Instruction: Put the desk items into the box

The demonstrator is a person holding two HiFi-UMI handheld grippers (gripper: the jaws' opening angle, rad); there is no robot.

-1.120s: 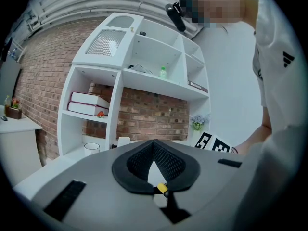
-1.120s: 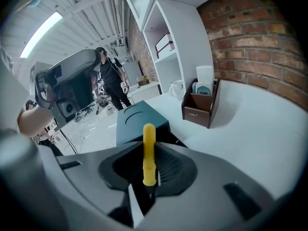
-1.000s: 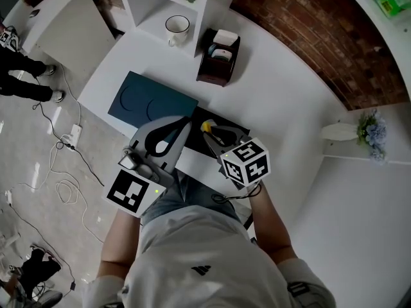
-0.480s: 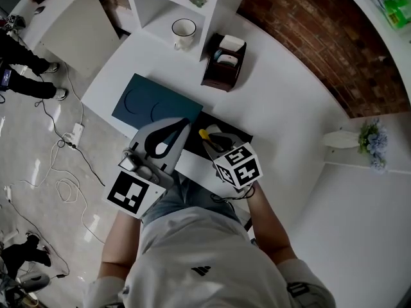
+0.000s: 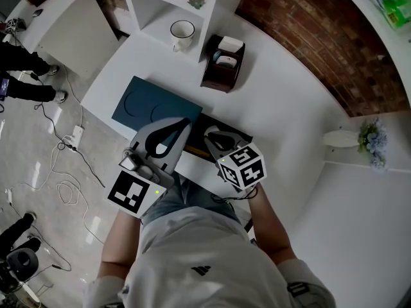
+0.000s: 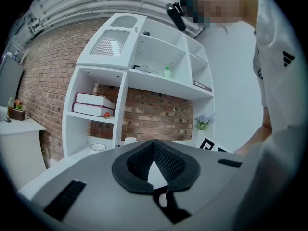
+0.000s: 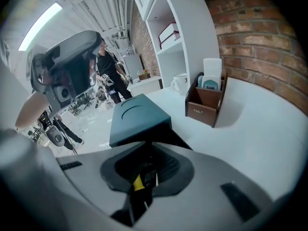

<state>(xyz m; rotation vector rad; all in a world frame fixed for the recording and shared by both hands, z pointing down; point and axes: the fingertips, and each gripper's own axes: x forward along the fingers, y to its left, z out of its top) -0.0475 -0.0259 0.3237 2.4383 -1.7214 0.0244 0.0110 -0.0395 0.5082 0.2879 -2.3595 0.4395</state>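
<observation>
**A:** Right tool (image 5: 215, 141) is tipped down over the open dark box (image 5: 221, 122) at the near edge of the tabletop (image 5: 289, 101), and its jaws have just been closing. What's in there?

**B:** A small yellow-and-black item (image 7: 138, 182), pinched narrow between the pads, right above the box opening.

**A:** And the left tool (image 6: 154, 142)?

**B:** Level, pads together at the tips, nothing between them, just beside the right one. The teal lid (image 5: 149, 101) lies flat next to the box. The wooden organizer (image 5: 221, 59) and mug (image 5: 182, 29) sit well behind.
</observation>
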